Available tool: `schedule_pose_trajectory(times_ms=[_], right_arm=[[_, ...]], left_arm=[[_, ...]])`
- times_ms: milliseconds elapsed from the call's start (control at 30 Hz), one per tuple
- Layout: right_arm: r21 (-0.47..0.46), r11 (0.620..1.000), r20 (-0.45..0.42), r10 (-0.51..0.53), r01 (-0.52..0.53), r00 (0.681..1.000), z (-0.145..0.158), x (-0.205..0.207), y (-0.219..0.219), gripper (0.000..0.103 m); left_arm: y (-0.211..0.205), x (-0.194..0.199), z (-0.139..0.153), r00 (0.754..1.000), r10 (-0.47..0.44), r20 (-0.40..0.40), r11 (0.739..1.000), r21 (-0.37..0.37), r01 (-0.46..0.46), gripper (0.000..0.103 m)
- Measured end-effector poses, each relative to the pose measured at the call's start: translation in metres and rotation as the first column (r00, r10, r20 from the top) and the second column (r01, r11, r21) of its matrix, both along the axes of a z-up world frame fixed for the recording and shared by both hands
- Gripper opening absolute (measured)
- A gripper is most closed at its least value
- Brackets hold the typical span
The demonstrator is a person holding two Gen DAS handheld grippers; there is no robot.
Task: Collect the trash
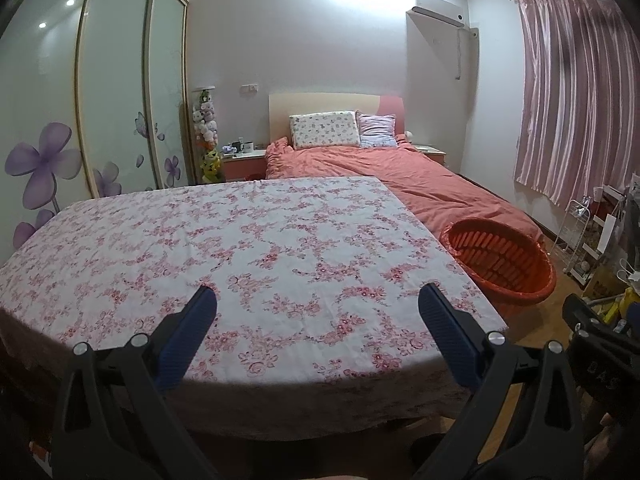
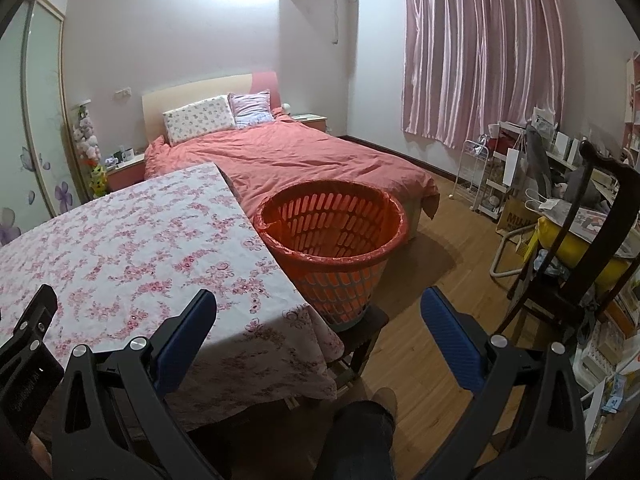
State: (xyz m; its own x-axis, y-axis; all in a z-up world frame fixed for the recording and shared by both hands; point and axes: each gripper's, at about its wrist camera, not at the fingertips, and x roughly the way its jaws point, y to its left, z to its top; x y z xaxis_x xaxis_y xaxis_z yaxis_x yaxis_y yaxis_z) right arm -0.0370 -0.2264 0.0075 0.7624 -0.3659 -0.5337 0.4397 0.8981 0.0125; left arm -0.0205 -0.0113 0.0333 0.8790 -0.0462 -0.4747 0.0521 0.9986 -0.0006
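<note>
An orange slatted waste basket (image 2: pixel 332 240) with a red liner stands on a low stool beside the table's right edge; it shows again at the right in the left wrist view as the basket (image 1: pixel 500 264). No trash lies on the floral tablecloth (image 1: pixel 240 256). My left gripper (image 1: pixel 318 300) hovers open over the table's near edge, nothing between its blue pads. My right gripper (image 2: pixel 318 304) hangs open over the table's front right corner, just short of the basket, empty too. The basket's inside looks empty as far as I can see.
A bed (image 2: pixel 288 156) with a coral cover lies behind the table. A dark wooden chair (image 2: pixel 580 240) and cluttered shelves (image 2: pixel 504 168) stand to the right on the wooden floor (image 2: pixel 432 280). A wardrobe (image 1: pixel 112 92) lines the left wall. A person's leg (image 2: pixel 360 432) is below.
</note>
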Motion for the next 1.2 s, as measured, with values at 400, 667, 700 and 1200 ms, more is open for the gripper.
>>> schedule_pose_trajectory(times_ms=[400,667,700,1200], right_arm=[[0.002,1.000,0.001,-0.001,0.001,1.000,0.0003,-0.0003,-0.0004,0.101],[0.003,1.000,0.001,-0.002,0.002,1.000,0.0003,-0.0003,-0.0011,0.101],[0.002,1.000,0.001,-0.002,0.002,1.000,0.0003,-0.0003,-0.0011,0.101],[0.002,1.000,0.001,-0.003,0.003,1.000,0.0004,-0.0005,-0.0019,0.101]], left_arm=[[-0.0031,0.0006,0.0004,1.000,-0.010,-0.003,1.000,-0.001,0.010,0.099],[-0.0029,0.0007,0.0003,1.000,-0.010,-0.004,1.000,-0.001,0.010,0.099],[-0.0029,0.0007,0.0004,1.000,-0.010,-0.005,1.000,-0.002,0.010,0.099],[-0.0028,0.0003,-0.0016,1.000,-0.009,-0.010,1.000,-0.004,0.009,0.099]])
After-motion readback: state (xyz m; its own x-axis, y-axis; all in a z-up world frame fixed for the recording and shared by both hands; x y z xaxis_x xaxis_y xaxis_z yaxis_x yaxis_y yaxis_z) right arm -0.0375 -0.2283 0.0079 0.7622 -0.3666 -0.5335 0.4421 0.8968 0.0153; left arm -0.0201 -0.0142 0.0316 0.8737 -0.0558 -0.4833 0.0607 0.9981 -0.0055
